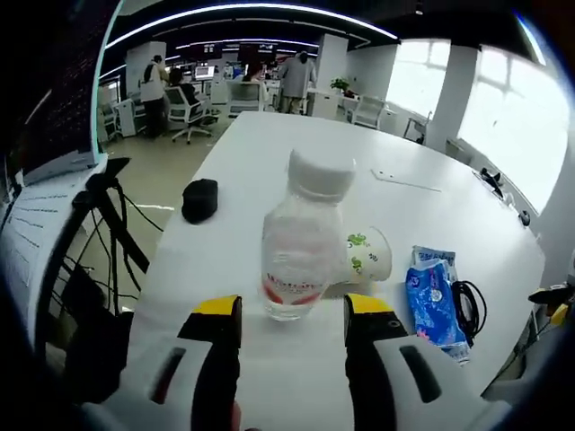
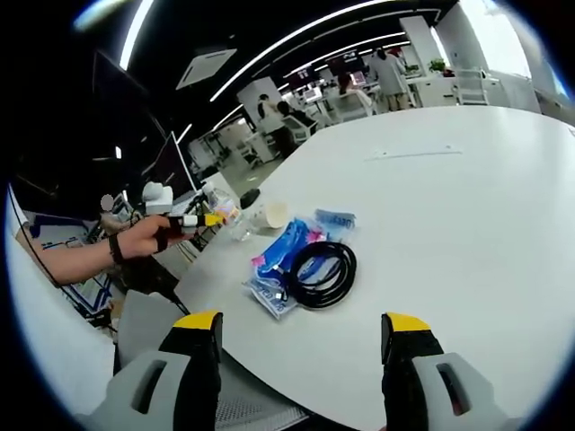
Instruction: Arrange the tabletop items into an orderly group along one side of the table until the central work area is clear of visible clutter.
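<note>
Office's white table [image 1: 269, 153] holds bottle [image 1: 301, 238], cup [image 1: 368, 255].

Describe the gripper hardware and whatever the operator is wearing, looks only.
Both grippers share one build: the left gripper and right gripper each have two black jaws capped with yellow tips, on pale grey moulded bodies with dark oval slots. In the right gripper view the left gripper appears from outside, showing yellow, black and a red band. The person's hand has a dark wristband; no sleeve is visible.

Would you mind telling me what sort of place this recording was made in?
Most likely an open-plan office: a long white table, office chairs and desks with monitors behind it, with people standing under strip ceiling lights.
</note>
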Motion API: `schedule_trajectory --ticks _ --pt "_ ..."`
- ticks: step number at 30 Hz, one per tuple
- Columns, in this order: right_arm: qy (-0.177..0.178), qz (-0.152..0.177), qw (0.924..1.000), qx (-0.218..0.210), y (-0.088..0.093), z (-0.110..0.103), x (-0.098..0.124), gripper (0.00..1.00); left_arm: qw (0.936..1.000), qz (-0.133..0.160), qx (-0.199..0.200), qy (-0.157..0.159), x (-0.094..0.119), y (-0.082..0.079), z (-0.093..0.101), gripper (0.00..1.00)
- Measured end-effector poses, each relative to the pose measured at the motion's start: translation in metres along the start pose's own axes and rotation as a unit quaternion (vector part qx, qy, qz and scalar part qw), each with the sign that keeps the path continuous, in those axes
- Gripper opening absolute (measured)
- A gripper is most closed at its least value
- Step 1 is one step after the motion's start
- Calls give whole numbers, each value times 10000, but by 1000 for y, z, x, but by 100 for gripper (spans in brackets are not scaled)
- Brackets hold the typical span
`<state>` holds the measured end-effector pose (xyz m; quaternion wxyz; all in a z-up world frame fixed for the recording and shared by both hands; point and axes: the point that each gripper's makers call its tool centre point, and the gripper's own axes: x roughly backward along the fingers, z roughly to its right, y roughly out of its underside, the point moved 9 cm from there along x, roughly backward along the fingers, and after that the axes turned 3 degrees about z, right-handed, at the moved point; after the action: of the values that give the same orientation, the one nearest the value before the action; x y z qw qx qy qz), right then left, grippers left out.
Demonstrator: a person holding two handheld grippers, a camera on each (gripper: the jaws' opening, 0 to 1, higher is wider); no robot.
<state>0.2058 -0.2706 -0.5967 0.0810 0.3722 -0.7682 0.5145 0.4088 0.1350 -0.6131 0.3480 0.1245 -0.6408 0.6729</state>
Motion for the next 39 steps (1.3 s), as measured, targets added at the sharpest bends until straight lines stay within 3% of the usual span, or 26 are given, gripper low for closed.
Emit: schedule_trajectory --ticks 12,19,35,39 --pt "-166 9 9999 28 1 -3 -7 74 9999 -139 41 -12 26 33 5 43" --pt "-190 42 9998 33 1 -3 -6 74 9995 -197 -217 87 35 44 21 42" --pt "-196 105 9997 -88 8 -2 -6 73 9950 -336 -855 395 31 47 38 40" --pt "-190 127 9997 -96 8 -3 -7 73 9908 -315 -1212 518 30 48 45 40"
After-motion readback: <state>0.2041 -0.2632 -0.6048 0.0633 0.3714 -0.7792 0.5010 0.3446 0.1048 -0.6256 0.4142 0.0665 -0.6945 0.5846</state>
